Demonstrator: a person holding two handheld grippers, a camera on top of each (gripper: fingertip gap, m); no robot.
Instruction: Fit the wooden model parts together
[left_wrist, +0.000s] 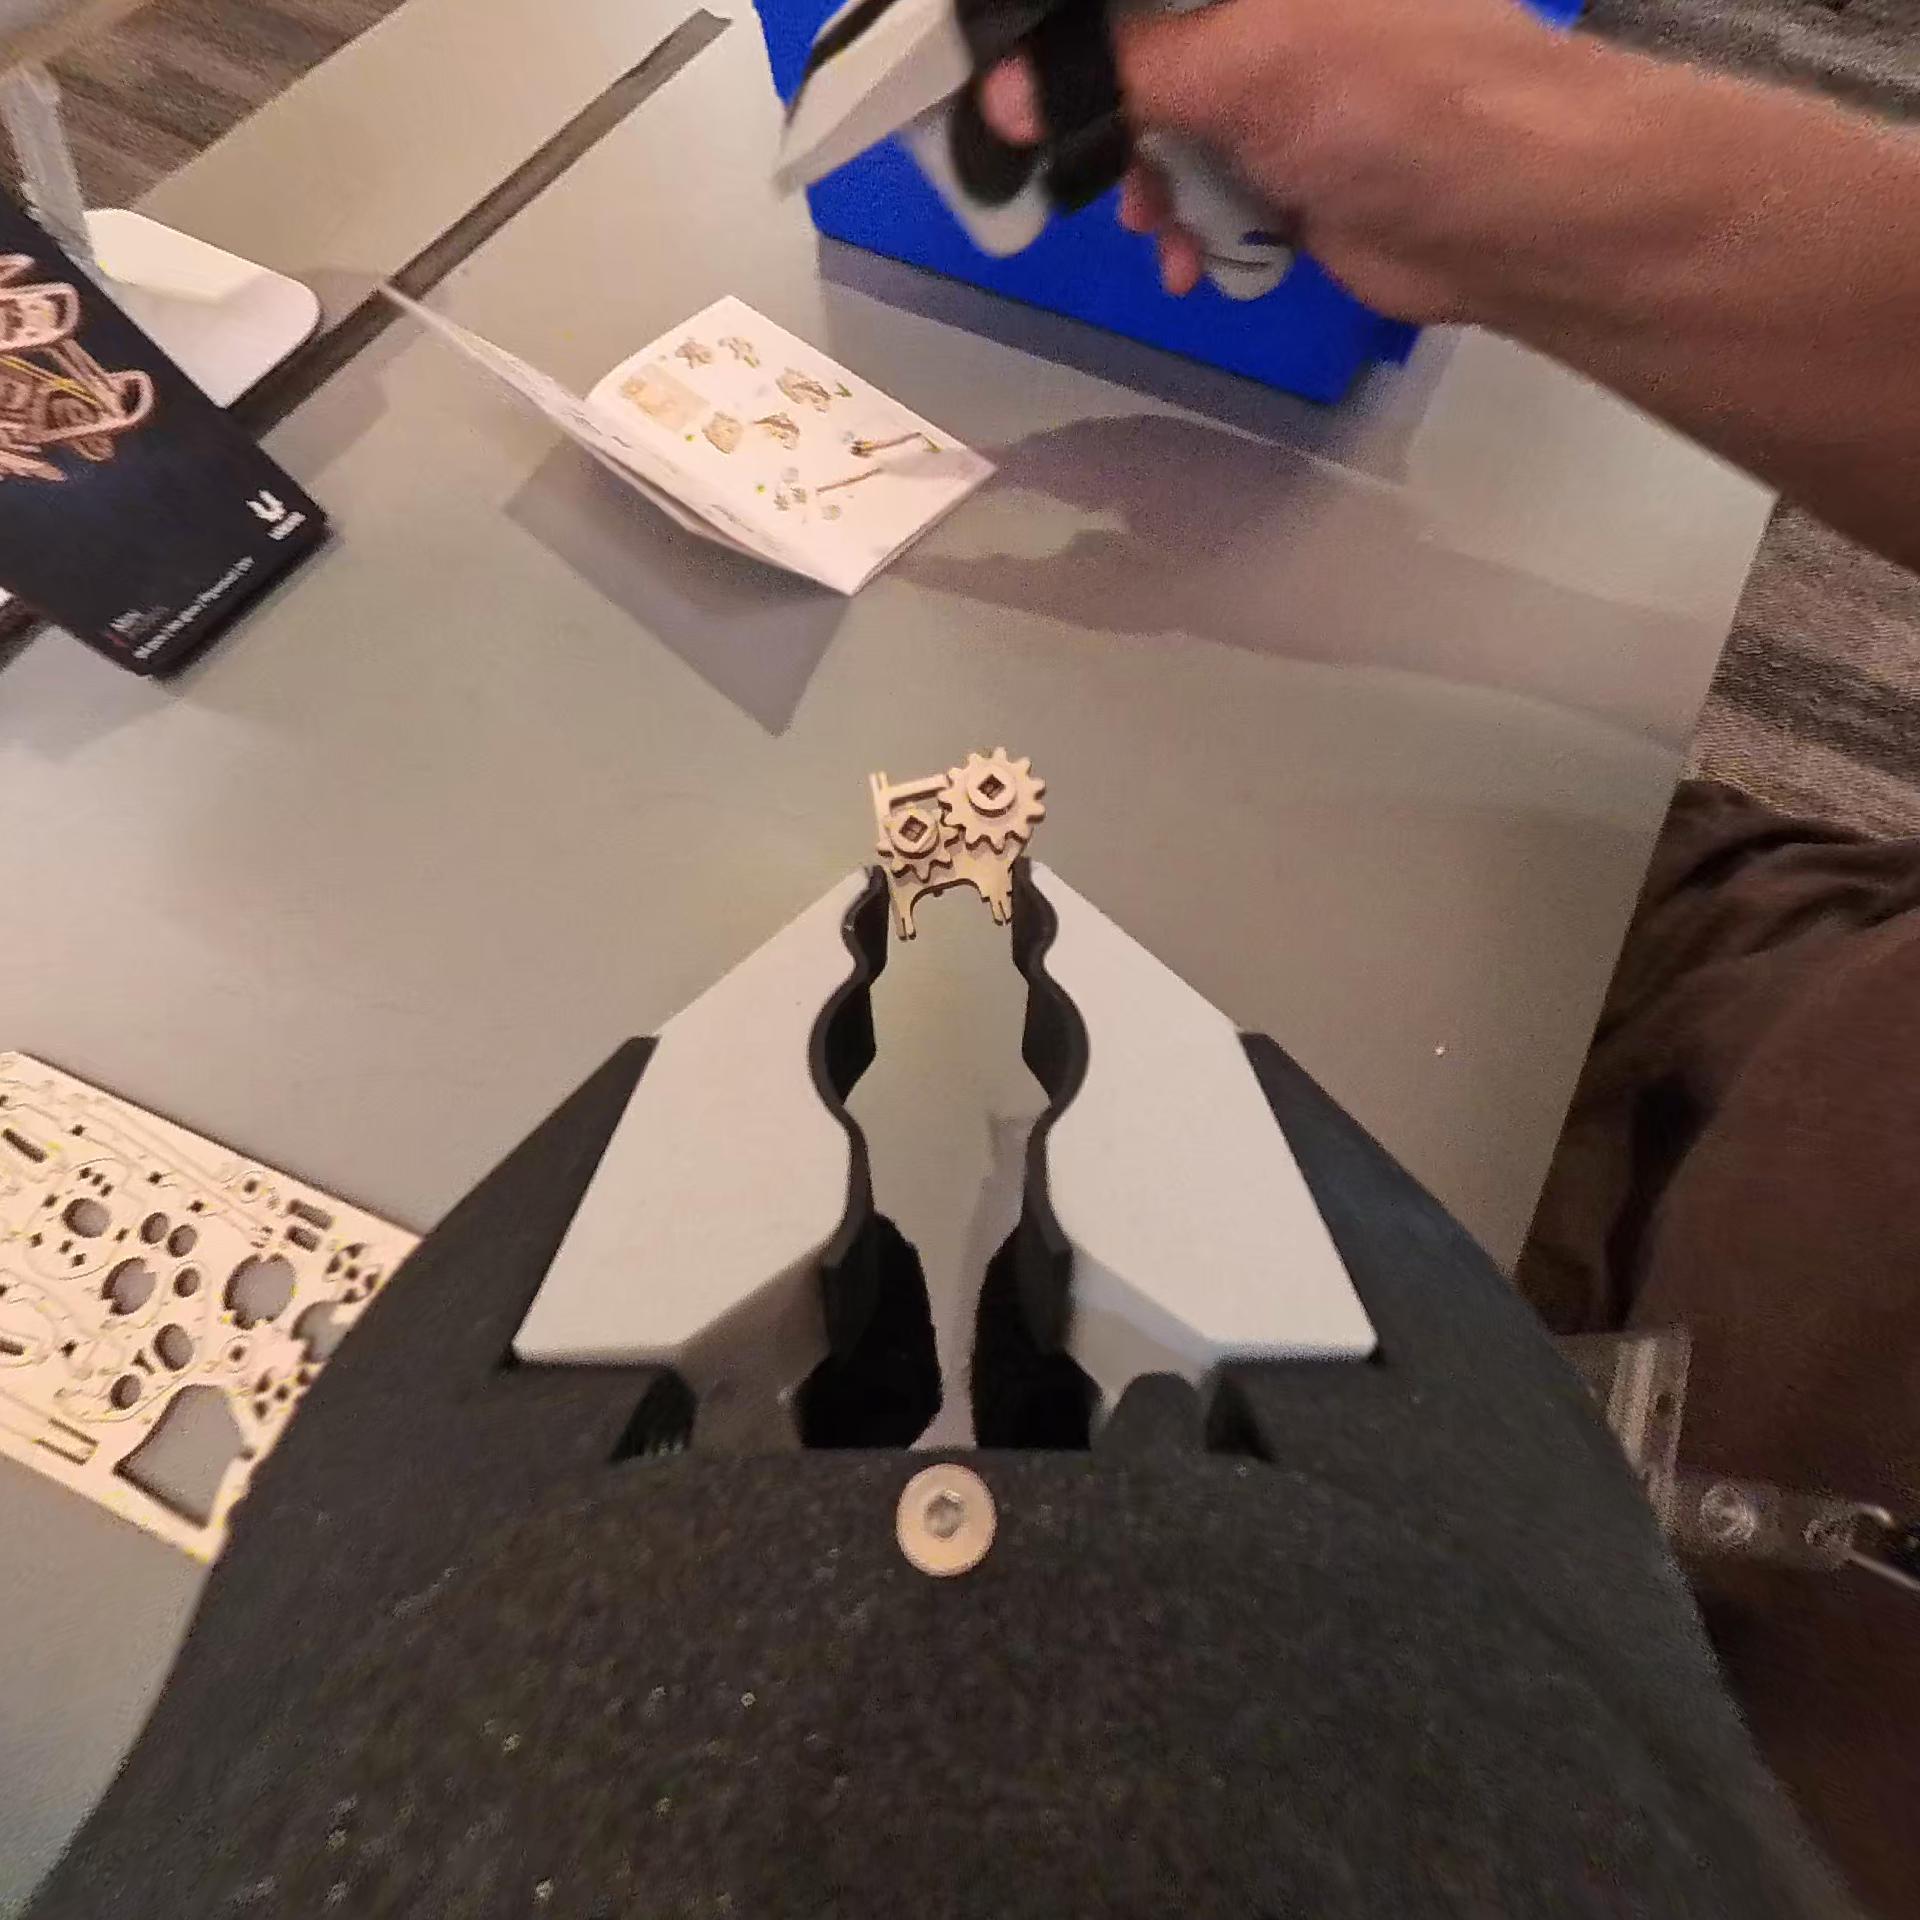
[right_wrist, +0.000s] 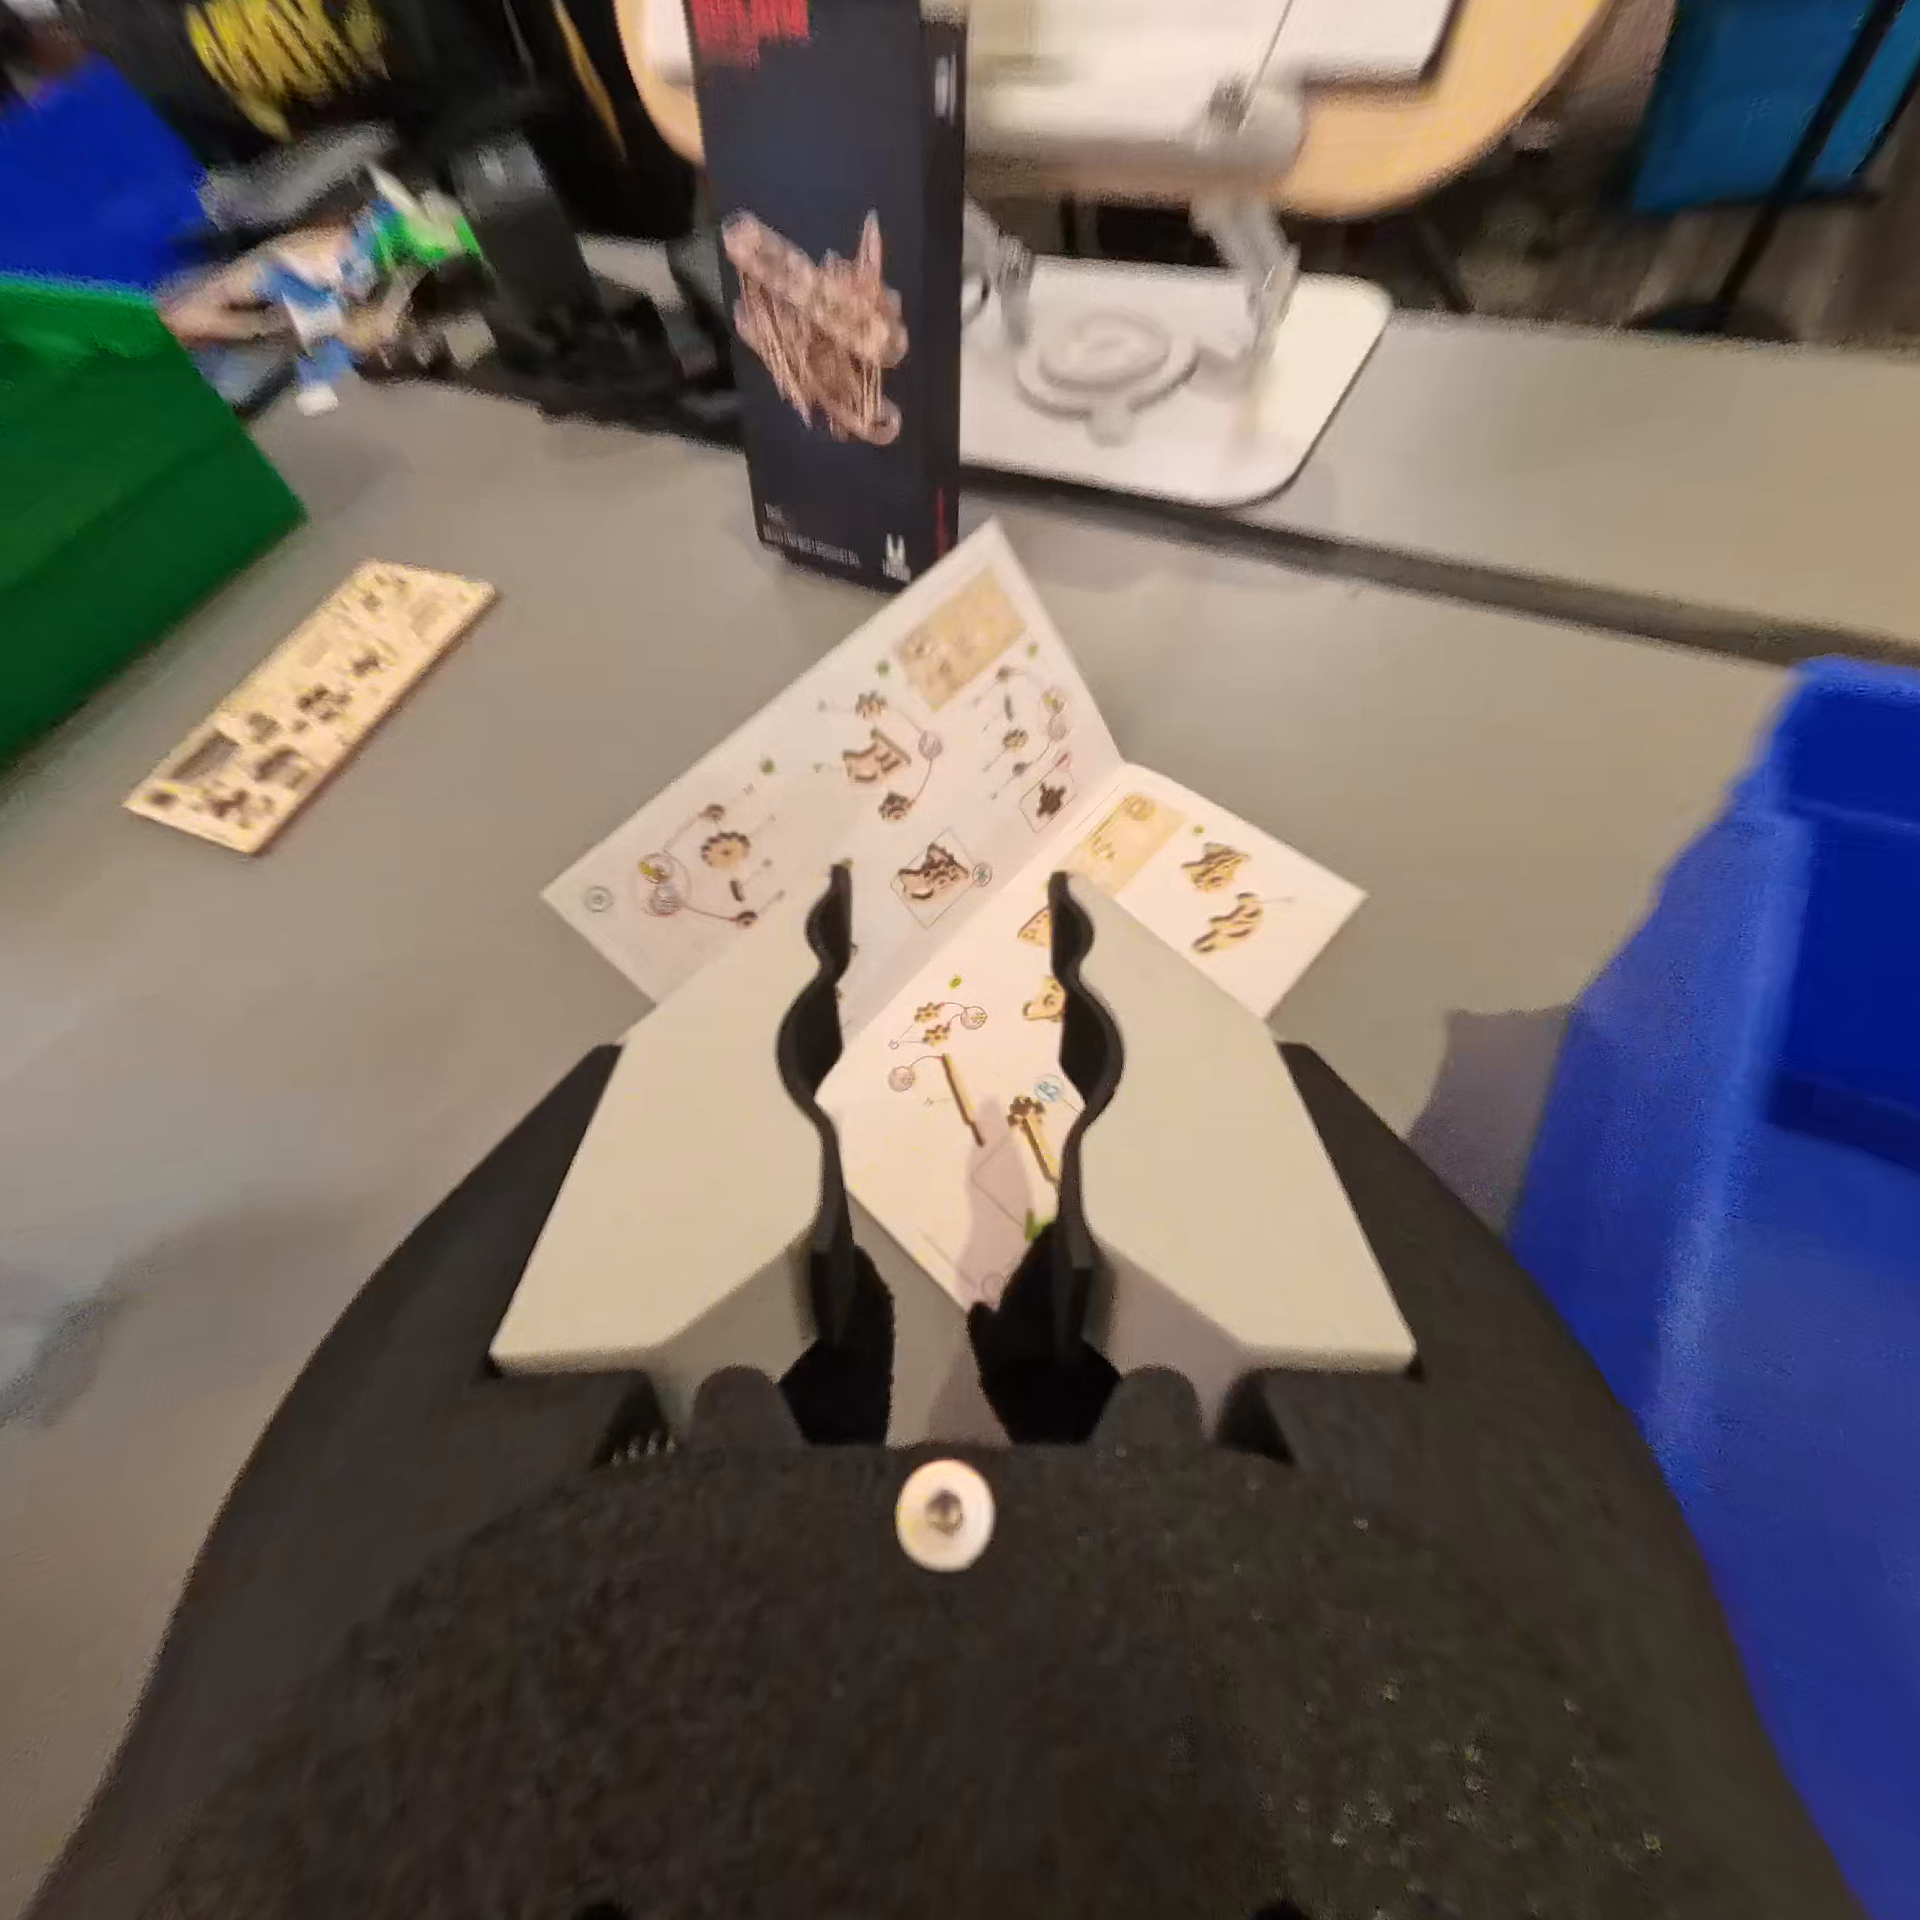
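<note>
The left gripper (left_wrist: 951, 883), pale wedge fingers lined with wavy black pads, pinches a thin laser-cut wooden gear assembly (left_wrist: 956, 831) by its lower tabs at the very fingertips: two toothed cogs with square holes on a flat plate, held upright above the smooth grey table (left_wrist: 520, 831). The right gripper (right_wrist: 948, 894) is spread and holds nothing, hovering over the unfolded paper instruction sheet (right_wrist: 935, 769). A punched-out plywood parts sheet (left_wrist: 156, 1278) lies at the table's left edge.

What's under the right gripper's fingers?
The unfolded instruction sheet lies flat on the grey table beneath the open, empty right gripper. The fingers cover part of the sheet's drawings.
</note>
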